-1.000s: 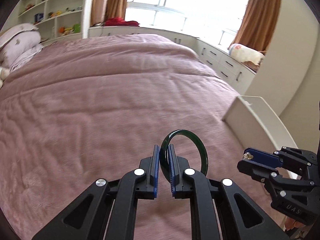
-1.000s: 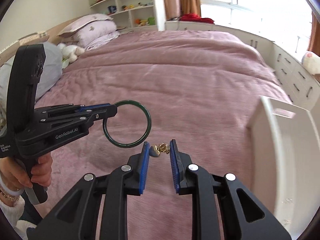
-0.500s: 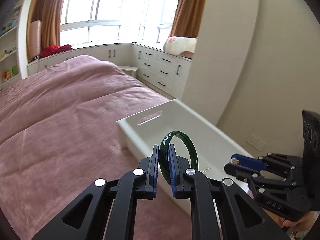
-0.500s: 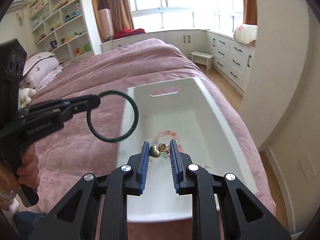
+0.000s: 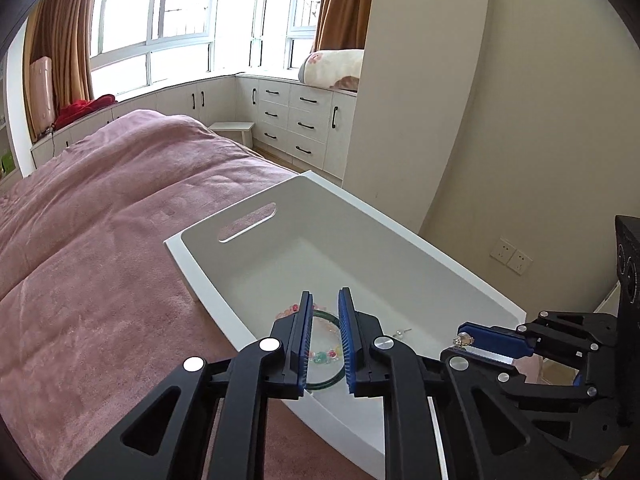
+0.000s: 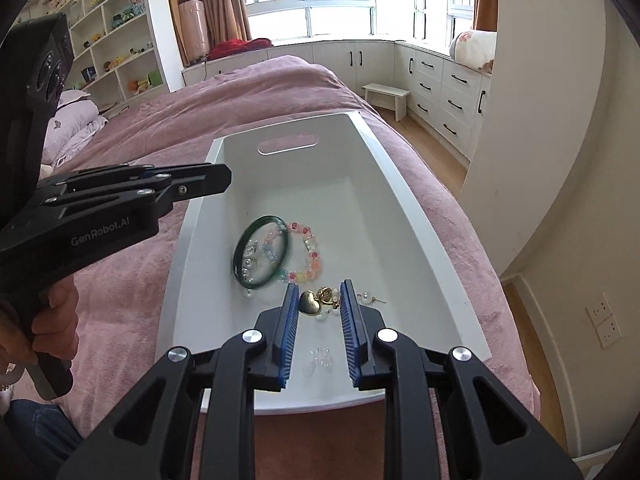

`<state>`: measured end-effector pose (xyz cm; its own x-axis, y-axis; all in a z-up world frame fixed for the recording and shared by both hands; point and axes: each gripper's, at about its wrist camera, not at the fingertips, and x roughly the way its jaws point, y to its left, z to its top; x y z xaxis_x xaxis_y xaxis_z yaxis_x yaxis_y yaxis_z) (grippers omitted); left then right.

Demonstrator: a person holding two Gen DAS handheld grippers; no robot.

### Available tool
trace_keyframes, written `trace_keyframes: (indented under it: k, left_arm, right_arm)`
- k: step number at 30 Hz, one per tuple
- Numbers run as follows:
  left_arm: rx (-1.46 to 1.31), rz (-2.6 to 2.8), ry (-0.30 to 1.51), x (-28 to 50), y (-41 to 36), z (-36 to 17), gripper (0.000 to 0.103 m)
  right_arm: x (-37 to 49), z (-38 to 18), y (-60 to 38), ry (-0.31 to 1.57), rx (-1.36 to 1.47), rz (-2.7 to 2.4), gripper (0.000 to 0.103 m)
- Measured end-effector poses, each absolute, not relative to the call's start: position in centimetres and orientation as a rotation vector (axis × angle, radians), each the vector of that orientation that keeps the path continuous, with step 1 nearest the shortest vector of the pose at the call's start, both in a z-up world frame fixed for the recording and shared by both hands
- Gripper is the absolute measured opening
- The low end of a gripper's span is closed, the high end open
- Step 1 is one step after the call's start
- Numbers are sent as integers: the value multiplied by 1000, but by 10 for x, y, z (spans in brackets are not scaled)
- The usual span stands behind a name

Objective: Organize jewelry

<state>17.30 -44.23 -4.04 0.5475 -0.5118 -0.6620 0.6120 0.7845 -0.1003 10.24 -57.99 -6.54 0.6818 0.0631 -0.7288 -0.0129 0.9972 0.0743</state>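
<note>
Both grippers are hovering over the white bin [image 6: 404, 200] that's sitting on the pink bed [image 6: 132, 264]. The left gripper [image 5: 325, 312] has just been opening its jaws, and nothing is between them now; the green bangle [image 6: 261, 257] is lying down in the bin, partly overlapping the colourful bead bracelet [image 6: 304, 254]. The right gripper [image 6: 319, 298] is pinching a gold chain with a heart charm [image 6: 310, 302], dangling it just above the bin floor, with small pearl earrings [image 6: 366, 298] lying nearby.
</note>
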Motion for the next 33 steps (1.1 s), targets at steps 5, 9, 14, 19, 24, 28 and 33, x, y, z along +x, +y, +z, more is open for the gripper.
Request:
trace_keyframes:
  k: [5, 9, 14, 19, 24, 28, 33]
  left_arm:
    - [138, -665, 706, 166, -439, -36, 29]
    - [132, -657, 696, 160, -434, -38, 47]
    - [171, -613, 631, 151, -426, -29, 76]
    - [34, -619, 608, 142, -400, -20, 96]
    - [65, -608, 624, 137, -391, -24, 96]
    - [125, -613, 629, 131, -388, -34, 96]
    - [162, -677, 660, 125, -388, -44, 96]
  right_arm:
    - [103, -67, -577, 825, 53, 28, 25]
    - [102, -65, -572, 813, 31, 2, 63]
    - [94, -56, -564, 789, 17, -33, 83]
    - [71, -44, -551, 763, -1, -77, 96]
    - [55, -39, -541, 775, 5, -85, 98]
    - [46, -37, -536, 786, 0, -105, 98]
    - [38, -39, -534, 803, -17, -117, 98]
